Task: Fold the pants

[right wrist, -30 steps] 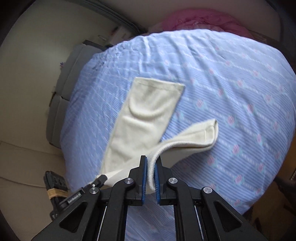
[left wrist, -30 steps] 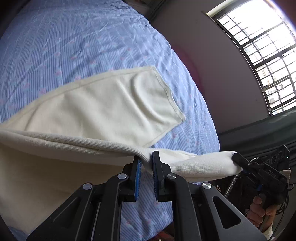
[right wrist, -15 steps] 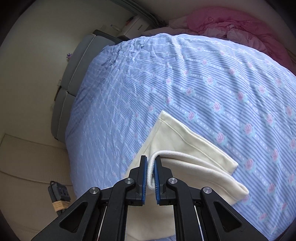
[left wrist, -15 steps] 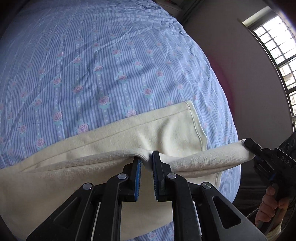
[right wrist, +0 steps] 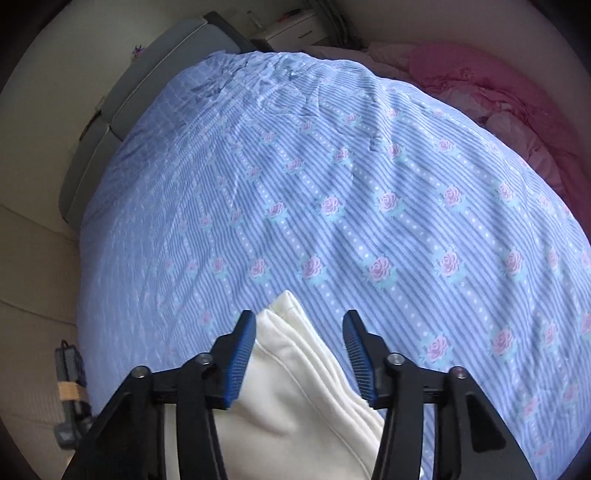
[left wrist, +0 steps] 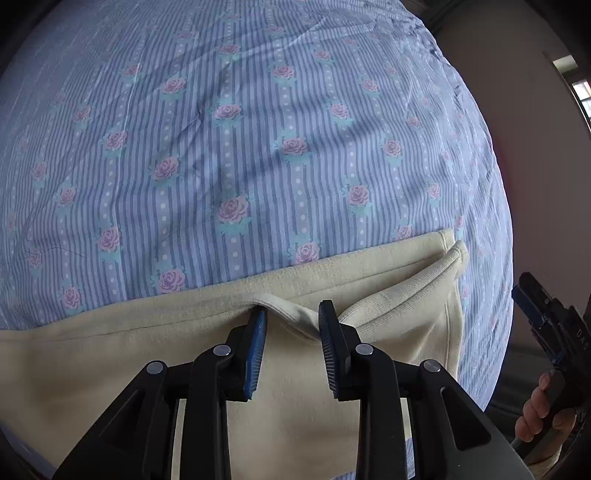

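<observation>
Pants: I see the cream pants [left wrist: 229, 354] lying folded over on the bed sheet [left wrist: 258, 129], near the bed's front edge and toward its right-hand corner in my left wrist view; a ribbed band edge [left wrist: 448, 264] lies on top of a lower layer at the right end.

Pants, right view: the same pants [right wrist: 295, 398] show stacked edges ending in a corner point on the sheet.

Left gripper: my left gripper [left wrist: 291, 328] has its jaws parted, a small raised pucker of cloth between the blue pads [left wrist: 255, 354] (I cannot tell whether the pads touch it); it grasps nothing.

Right gripper: my right gripper [right wrist: 299, 347] is spread wide over the folded corner, holding nothing; from the left view it [left wrist: 532, 306] sits off the bed's right edge, in the person's hand [left wrist: 539, 410].

Bed sheet: blue striped with pink roses [right wrist: 369, 229], wrinkled toward the far end.

Beyond the bed: a pink blanket [right wrist: 509, 96] heaped at the far right corner, a grey headboard [right wrist: 122, 110] along the far left side, a white unit [right wrist: 295, 31] behind it.

Window: a sliver of window [left wrist: 583, 96] on the right wall.
</observation>
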`<state>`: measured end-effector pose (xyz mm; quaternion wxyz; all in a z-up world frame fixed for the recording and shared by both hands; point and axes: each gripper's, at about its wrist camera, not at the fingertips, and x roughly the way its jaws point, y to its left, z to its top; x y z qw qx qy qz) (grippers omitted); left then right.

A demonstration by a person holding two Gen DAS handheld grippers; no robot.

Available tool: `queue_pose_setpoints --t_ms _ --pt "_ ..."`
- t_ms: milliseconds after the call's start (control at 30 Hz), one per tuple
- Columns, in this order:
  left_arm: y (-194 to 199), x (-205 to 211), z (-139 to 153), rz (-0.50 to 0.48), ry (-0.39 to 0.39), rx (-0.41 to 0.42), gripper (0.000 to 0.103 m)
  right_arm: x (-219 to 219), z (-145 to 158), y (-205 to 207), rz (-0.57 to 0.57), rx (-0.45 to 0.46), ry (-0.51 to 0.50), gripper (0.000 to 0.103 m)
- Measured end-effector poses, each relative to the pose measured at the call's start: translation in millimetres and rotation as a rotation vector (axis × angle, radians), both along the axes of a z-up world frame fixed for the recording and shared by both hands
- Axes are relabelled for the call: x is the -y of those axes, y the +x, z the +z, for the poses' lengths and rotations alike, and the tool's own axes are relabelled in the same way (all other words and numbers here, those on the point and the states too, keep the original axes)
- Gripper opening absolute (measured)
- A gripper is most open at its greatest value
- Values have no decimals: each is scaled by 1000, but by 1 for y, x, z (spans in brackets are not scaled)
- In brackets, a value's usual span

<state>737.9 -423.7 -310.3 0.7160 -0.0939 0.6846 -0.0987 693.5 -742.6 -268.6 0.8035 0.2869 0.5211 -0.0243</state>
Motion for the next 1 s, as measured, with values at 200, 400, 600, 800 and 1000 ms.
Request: queue_pose_setpoints --t_ms 200,400,600,800,1000 --pt "-13 -5 75 31 -90 248 71 -24 11 -32 115 3 -106 53" --pt "-81 -20 126 -94 20 385 75 -63 41 -77 207 45 -121 62" --pt "-179 -76 144 -60 127 382 76 -109 80 -127 332 110 -172 68" --pt "-265 -153 153 105 178 343 78 -170 109 -159 499 177 -187 71" --pt "-330 -244 167 243 256 368 78 -257 126 -186 641 211 -149 71"
